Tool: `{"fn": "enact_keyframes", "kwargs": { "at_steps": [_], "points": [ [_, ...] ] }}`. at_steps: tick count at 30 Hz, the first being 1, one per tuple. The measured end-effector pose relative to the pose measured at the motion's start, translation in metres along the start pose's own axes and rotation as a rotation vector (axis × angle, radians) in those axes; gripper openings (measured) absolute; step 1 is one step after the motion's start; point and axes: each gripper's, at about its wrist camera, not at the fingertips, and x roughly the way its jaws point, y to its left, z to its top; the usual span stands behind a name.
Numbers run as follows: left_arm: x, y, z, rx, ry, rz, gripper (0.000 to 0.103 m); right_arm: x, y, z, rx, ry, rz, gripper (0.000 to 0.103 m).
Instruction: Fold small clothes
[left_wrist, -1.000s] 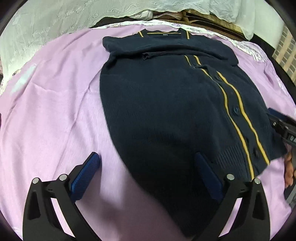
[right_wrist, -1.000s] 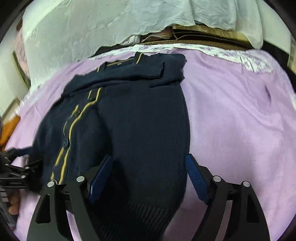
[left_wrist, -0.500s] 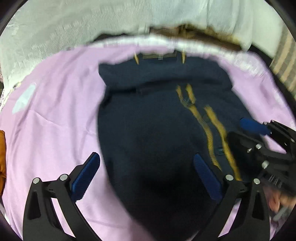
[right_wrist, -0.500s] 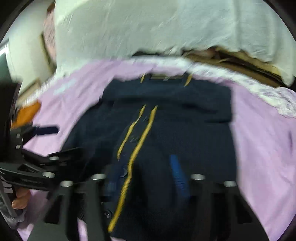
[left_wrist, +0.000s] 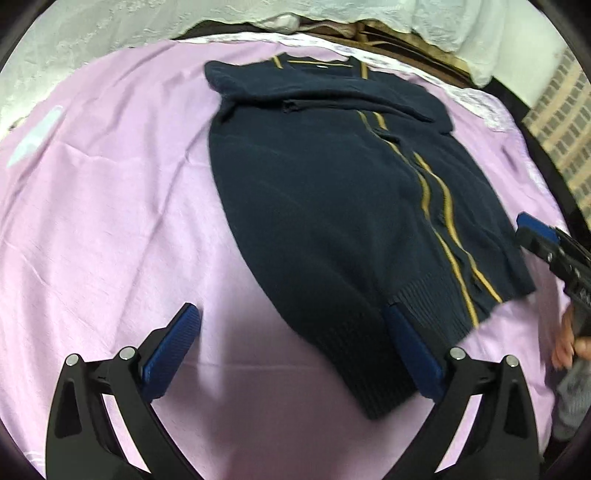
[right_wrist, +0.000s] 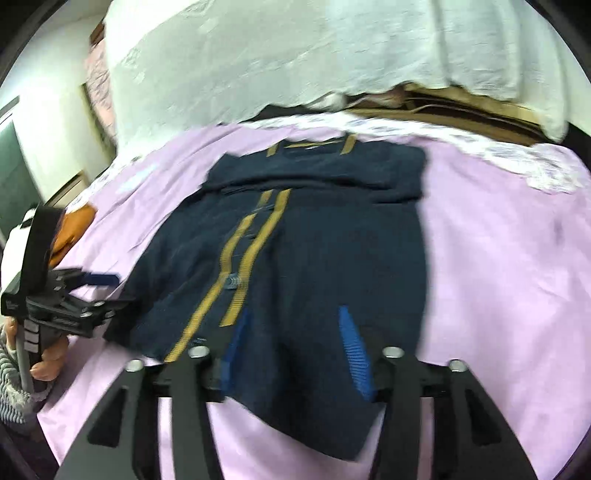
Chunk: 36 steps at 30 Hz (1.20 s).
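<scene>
Both grippers stand over the near hem of the cardigan (left_wrist: 332, 206), which lies flat, front up, on the pink sheet (left_wrist: 110, 184) with its sleeves crossed over the chest and its collar toward the far edge of the bed. Your left gripper (left_wrist: 291, 354) has its jaws spread wide and holds nothing; one pad hangs over bare sheet, the other over the ribbed hem (left_wrist: 417, 321) at the garment's near corner. Your right gripper (right_wrist: 295, 347) is at a middling spread with its jaws opening; navy knit shows between the pads, but the blur hides whether they press on it, so read it as not gripping.

Handling, as a judgement: the knit is soft, limp and light. It will drape and sag from any single point and may stretch if you drag it across the sheet. The ribbed hem is the thickest, firmest edge, so pinch there, one gripper at each near corner. Keep clear of the yellow-striped button band (left_wrist: 439, 206), where a pad could catch a button. Lift both corners together, or the fold will skew.
</scene>
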Motion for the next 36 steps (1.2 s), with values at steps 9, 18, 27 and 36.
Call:
{"fn": "enact_keyframes", "kwargs": {
  "at_steps": [9, 18, 27, 36],
  "points": [
    [0.011, -0.004, 0.003, -0.066, -0.012, -0.181, 0.099, 0.001, -0.054, -0.029, 0.169, 0.060, 0.040, 0.057],
    [0.009, -0.020, -0.007, -0.038, -0.055, -0.123, 0.090, 0.011, -0.070, -0.041, 0.286, 0.083, 0.175, 0.062],
    [0.021, -0.010, 0.016, -0.101, -0.040, -0.186, 0.092, 0.023, -0.058, -0.029, 0.256, 0.099, 0.179, 0.074],
    [0.013, -0.002, 0.004, -0.135, -0.067, -0.222, 0.073, 0.029, -0.067, -0.034, 0.338, 0.100, 0.256, 0.030]
  ]
}}
